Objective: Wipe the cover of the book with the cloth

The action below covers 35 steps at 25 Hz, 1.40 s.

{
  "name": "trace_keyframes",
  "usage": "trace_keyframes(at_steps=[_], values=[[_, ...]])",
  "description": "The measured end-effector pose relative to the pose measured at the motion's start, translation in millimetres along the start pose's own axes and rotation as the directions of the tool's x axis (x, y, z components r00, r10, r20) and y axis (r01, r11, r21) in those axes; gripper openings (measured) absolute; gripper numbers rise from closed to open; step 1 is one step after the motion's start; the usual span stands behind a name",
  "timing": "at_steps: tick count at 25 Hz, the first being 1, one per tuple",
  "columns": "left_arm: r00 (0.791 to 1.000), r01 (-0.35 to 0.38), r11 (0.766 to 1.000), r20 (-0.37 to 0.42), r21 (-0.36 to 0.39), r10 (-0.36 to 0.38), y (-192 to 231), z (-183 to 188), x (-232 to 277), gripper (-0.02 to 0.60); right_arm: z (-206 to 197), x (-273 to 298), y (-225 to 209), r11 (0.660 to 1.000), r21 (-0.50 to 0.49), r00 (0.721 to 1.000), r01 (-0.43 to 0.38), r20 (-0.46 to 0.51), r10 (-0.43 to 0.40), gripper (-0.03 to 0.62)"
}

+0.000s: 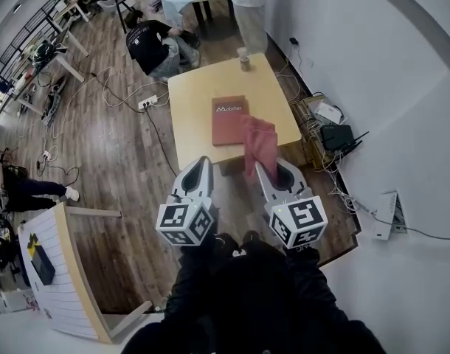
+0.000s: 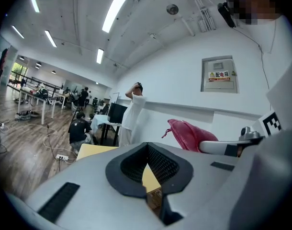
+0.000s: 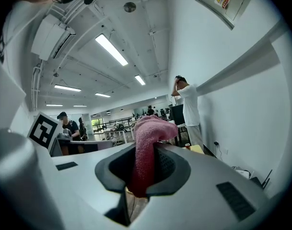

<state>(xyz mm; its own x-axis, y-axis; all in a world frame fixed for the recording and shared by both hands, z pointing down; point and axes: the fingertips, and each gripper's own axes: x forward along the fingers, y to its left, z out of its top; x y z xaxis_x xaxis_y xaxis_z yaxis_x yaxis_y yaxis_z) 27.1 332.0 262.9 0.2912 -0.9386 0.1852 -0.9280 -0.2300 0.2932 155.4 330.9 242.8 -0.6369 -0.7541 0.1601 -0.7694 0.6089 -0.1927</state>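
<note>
A red book (image 1: 229, 120) lies flat on the small wooden table (image 1: 192, 94), ahead of me and below both grippers. My right gripper (image 1: 260, 167) is shut on a pink cloth (image 1: 259, 144), which hangs over the table's near right edge and overlaps the book's right corner in the head view. In the right gripper view the cloth (image 3: 147, 143) bulges up out of the jaws of the right gripper (image 3: 145, 150). My left gripper (image 1: 204, 161) is held level beside it, short of the table, shut with nothing in it (image 2: 147, 147). The cloth (image 2: 186, 134) shows to its right.
A cup (image 1: 244, 59) stands at the table's far edge. One person stands just beyond the table (image 1: 247, 6), another crouches on the floor to the left (image 1: 155, 43). Cables and a power strip (image 1: 147, 103) lie on the wooden floor. Boxes and wires (image 1: 334, 133) sit along the right wall.
</note>
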Motion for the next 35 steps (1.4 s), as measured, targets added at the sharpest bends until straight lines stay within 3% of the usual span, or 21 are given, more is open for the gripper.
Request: trace_keyframes(at_steps=[13,22,27,35], values=[[0.997,-0.046,0.999,-0.059,-0.015,0.045,45,-21,43,0.035,-23,42,-29,0.998,0.062,0.998,0.02,-0.065,-0.016,0.077],[0.99,-0.032,0.999,-0.136,-0.035,0.026,105,-32,132,0.036,-29,128,-68,0.996,0.063,0.991,0.063,-0.122,-0.055,0.078],[0.971,-0.044,0.998,-0.236,-0.05,0.031,151,-54,187,0.037,-43,195,-87,0.994,0.081,0.979,0.079,-0.194,-0.062,0.078],[0.923,-0.058,0.996,-0.385,-0.063,0.029,216,-100,254,0.037,-76,288,-107,0.99,0.1,0.949,0.098,-0.309,-0.063,0.08]])
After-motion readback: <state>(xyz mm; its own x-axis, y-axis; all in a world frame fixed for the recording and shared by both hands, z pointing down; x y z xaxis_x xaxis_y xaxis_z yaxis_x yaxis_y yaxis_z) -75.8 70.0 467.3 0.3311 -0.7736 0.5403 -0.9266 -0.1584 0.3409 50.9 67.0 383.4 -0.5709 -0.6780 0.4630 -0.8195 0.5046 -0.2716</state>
